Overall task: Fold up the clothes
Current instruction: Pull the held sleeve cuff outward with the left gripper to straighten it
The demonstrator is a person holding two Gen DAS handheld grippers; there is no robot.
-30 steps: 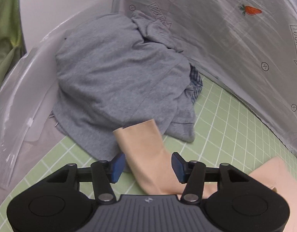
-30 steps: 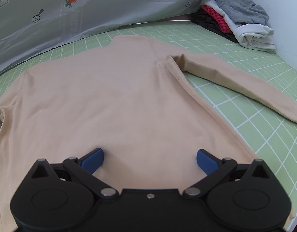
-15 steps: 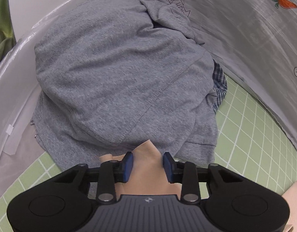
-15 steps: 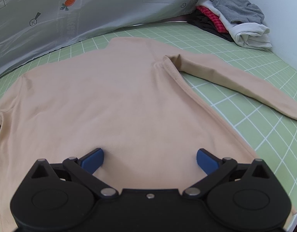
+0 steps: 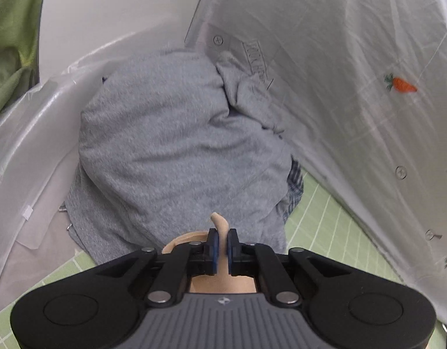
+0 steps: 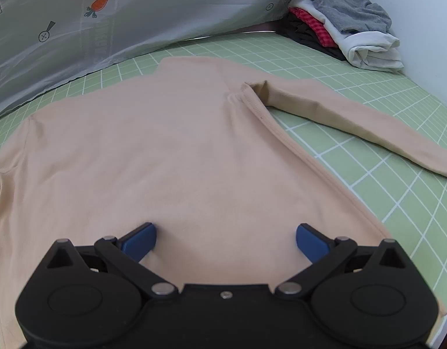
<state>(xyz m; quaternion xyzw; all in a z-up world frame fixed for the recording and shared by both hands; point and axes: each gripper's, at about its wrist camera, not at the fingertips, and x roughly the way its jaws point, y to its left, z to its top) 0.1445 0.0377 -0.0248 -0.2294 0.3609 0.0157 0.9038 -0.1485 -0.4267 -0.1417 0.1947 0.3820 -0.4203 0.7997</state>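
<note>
The clear plastic sheet (image 5: 325, 93) behind the gray clothes pile (image 5: 177, 157) has an arrow sign with letters in it (image 5: 257, 64). The letters are too blurry to read. Round marks with a cross (image 5: 400, 172) and small orange carrot pictures (image 5: 400, 84) are also printed on it. In the right wrist view, the sheet shows a carrot (image 6: 100, 3) and a crossed circle (image 6: 44, 35). The faint words below the carrot cannot be read.
</note>
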